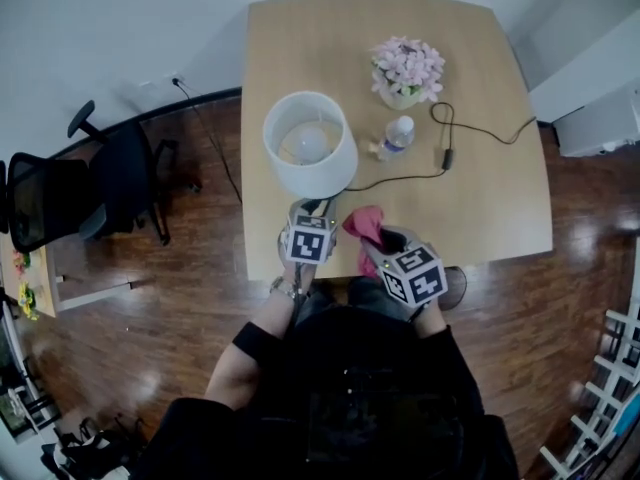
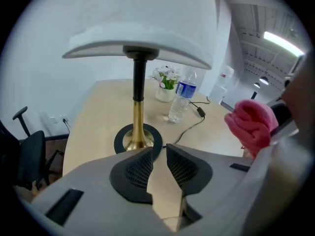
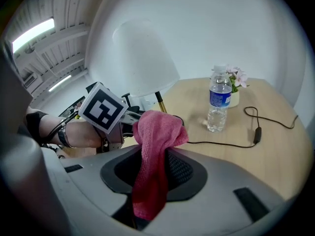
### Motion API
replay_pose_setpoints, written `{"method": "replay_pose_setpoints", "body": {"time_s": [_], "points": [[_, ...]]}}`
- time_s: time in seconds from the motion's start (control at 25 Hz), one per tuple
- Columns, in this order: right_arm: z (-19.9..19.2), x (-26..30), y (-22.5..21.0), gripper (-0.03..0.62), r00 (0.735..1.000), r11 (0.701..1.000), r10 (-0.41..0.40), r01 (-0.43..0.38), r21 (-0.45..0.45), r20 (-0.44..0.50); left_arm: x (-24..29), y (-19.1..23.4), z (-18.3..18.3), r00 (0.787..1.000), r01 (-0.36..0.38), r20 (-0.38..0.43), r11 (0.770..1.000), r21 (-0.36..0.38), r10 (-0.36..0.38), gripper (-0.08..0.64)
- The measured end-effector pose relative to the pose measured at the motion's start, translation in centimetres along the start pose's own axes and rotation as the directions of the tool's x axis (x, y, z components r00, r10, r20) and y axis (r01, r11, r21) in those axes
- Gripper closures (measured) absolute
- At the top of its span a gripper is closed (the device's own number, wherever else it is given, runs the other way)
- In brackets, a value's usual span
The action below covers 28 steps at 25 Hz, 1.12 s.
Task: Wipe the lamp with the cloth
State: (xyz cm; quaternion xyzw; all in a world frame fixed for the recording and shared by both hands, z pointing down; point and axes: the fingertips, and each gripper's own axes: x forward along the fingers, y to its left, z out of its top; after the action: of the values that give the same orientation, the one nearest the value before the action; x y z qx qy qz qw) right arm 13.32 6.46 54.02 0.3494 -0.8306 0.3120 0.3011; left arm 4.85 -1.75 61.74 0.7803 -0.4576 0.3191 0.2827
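Note:
The lamp (image 1: 310, 146) has a white shade, a brass stem (image 2: 138, 113) and a round black base (image 2: 123, 140); it stands near the wooden table's (image 1: 490, 218) front left corner. My left gripper (image 1: 309, 211) is just before the base, low under the shade (image 2: 142, 18). Its jaws (image 2: 158, 154) are open with a narrow gap and nothing between them. To its right, my right gripper (image 1: 378, 240) is shut on a pink cloth (image 3: 153, 132). The cloth (image 1: 362, 223) bunches above the jaws and hangs down between them, apart from the lamp. The shade (image 3: 142, 58) looms at that view's left.
A water bottle (image 1: 397, 135) and a pot of pink flowers (image 1: 407, 68) stand behind the lamp, to the right. The lamp's black cable with its switch (image 1: 447, 156) runs across the table. A black office chair (image 1: 90, 188) stands on the floor at the left.

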Motion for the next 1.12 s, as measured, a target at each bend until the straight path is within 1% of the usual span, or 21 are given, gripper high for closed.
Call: {"method": "replay_pose_setpoints", "body": {"time_s": [0.12,0.32,0.56,0.88,1.0,1.12], "points": [[-0.3,0.1,0.5,0.465,1.000,1.000,-0.017,0.017,0.008,0.006,-1.3,-0.2,-1.4,1.000,0.024,-0.013,0.999,0.022,-0.024,0.465],[-0.8,0.3,2.0,0.465,0.999,0.999,-0.033,0.033,0.022,0.003,-5.0,0.6,-2.9,0.998,0.061,-0.008,0.997,0.046,-0.060,0.465],[-0.9,0.4,3.1,0.465,0.999,0.998,-0.053,0.053,0.034,0.009,-9.9,1.1,-4.0,0.990,0.139,-0.007,0.985,0.099,-0.139,0.466],[-0.9,0.0,3.9,0.465,0.997,0.997,-0.071,0.070,0.038,0.027,-14.0,0.4,-4.5,0.981,0.187,0.016,0.973,0.135,-0.191,0.471],[-0.8,-0.2,4.2,0.465,0.997,0.997,-0.071,0.070,0.039,0.034,-14.8,0.2,-5.0,0.976,0.212,0.027,0.970,0.121,-0.216,0.557],[-0.9,-0.3,4.3,0.465,0.997,0.997,-0.069,0.068,0.026,0.036,-14.9,0.5,-5.7,0.974,0.221,0.023,0.971,0.096,-0.224,0.558]]}}
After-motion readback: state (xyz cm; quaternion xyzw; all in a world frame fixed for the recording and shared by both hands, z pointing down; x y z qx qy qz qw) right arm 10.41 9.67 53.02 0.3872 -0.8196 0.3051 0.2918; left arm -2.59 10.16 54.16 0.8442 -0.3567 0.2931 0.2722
